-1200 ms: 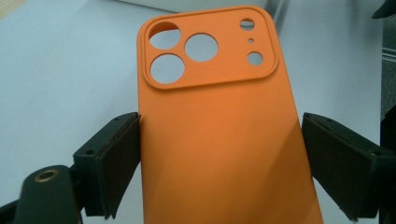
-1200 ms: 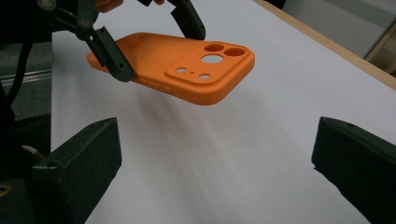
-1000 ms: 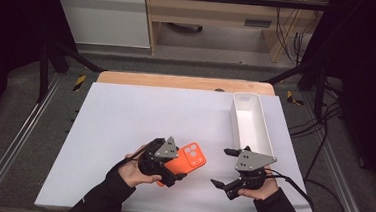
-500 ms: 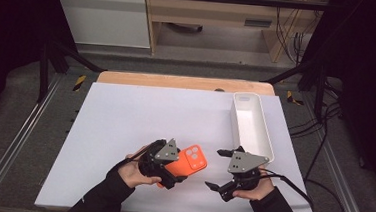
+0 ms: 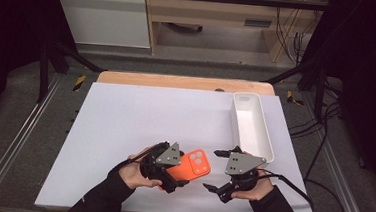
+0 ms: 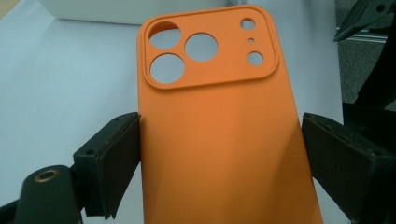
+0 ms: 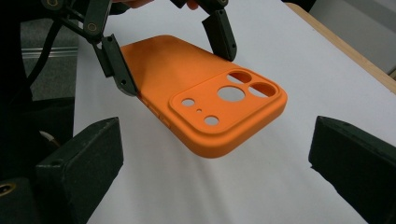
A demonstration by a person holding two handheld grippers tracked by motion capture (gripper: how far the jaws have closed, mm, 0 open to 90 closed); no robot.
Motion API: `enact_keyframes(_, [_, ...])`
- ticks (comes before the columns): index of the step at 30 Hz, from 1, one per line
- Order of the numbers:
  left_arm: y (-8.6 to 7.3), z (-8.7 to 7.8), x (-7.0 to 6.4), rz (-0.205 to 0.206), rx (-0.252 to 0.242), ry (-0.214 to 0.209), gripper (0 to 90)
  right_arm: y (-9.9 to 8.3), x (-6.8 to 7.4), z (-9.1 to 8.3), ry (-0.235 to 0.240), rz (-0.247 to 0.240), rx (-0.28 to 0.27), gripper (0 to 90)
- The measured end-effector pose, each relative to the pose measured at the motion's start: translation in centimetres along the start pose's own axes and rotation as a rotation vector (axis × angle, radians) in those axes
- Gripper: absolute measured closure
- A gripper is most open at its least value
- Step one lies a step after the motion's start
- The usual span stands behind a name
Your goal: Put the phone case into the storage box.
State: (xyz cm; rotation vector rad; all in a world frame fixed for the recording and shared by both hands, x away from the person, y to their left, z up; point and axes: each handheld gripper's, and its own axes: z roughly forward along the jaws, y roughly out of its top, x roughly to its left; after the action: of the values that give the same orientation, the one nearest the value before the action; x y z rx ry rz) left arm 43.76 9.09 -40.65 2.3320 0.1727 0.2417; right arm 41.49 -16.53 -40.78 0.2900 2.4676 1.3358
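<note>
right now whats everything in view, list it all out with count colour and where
phone case: one, orange, camera cut-outs facing up, held above the near middle of the mat
tray: one, white, long and empty, on the mat's right side
mat: one, white, covering most of the table
table: one, a wooden edge showing beyond the mat's far side
left gripper: one, black jaws with a grey plate, shut on the phone case's long edges
right gripper: one, black jaws with a grey plate, open, pointing at the case's camera end without touching it
hands: two, dark sleeves, entering from the near edge
</note>
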Motion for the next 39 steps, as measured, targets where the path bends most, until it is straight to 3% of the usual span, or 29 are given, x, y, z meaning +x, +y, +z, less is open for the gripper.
enact_keyframes(14, [0.9, 0.0, -0.6, 0.046, -0.001, -0.029, 13.5, -0.2, 0.2, 0.3, 0.023, -0.044, 0.033, 3.6])
enact_keyframes(27, [1.2, 0.0, -0.9, 0.078, -0.009, -0.064, 13.6, -0.3, -0.1, 0.6, 0.037, -0.064, 0.030, 4.2])
enact_keyframes(39, [1.7, 0.3, -1.0, 0.108, -0.013, -0.094, 13.6, -0.4, -0.3, 1.2, 0.112, -0.068, 0.020, 4.8])
